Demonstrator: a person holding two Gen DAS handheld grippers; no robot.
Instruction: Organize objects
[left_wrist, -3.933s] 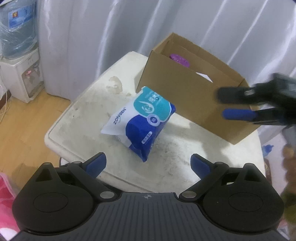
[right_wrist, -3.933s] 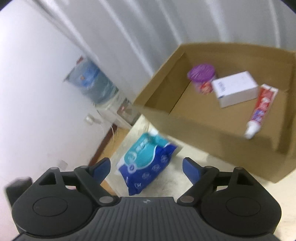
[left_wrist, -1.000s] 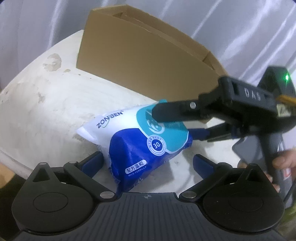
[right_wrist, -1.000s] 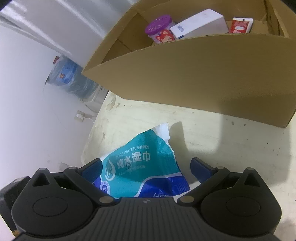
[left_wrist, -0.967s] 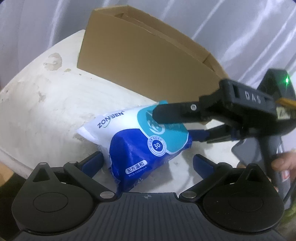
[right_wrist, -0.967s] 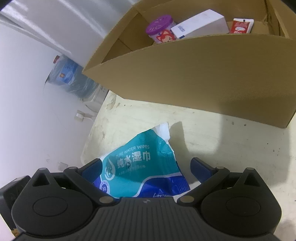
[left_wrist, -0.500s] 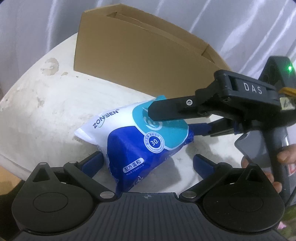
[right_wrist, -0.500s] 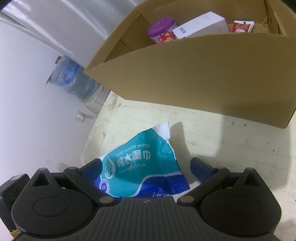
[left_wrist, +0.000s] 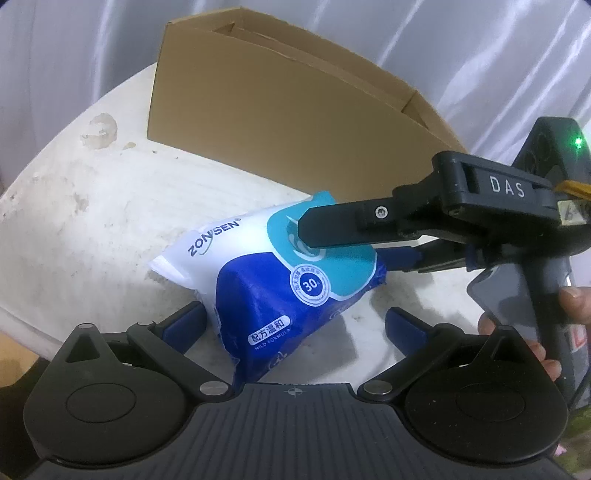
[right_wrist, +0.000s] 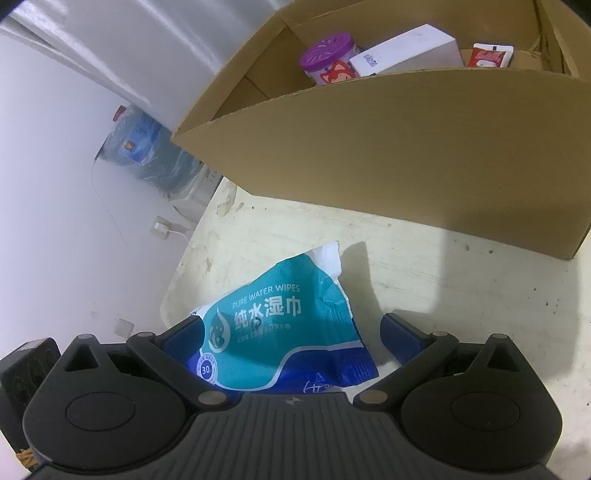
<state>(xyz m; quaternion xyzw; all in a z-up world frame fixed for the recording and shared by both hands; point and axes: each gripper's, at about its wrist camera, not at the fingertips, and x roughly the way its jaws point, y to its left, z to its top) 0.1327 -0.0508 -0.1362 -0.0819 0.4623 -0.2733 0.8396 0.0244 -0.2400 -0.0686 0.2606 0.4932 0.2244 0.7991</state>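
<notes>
left wrist view: mounted behind the left gripper (left_wrist: 293, 321), low over the table (left_wrist: 92, 206) edge, facing along its fingers toward 12 o'clock, close range. the wipes pack (left_wrist: 273, 284) sits at centre, the cardboard box (left_wrist: 280, 125) beyond it, the right gripper (left_wrist: 354, 240) entering from 3 o'clock.

right wrist view: mounted behind the right gripper (right_wrist: 291, 332), set higher, tilted down, very close to the wipes pack (right_wrist: 280, 332). it sees over the cardboard box (right_wrist: 406, 158) wall into the interior at 12 to 1 o'clock.

shared area: wipes pack, box front wall, table surface (right_wrist: 461, 288) between them.
</notes>
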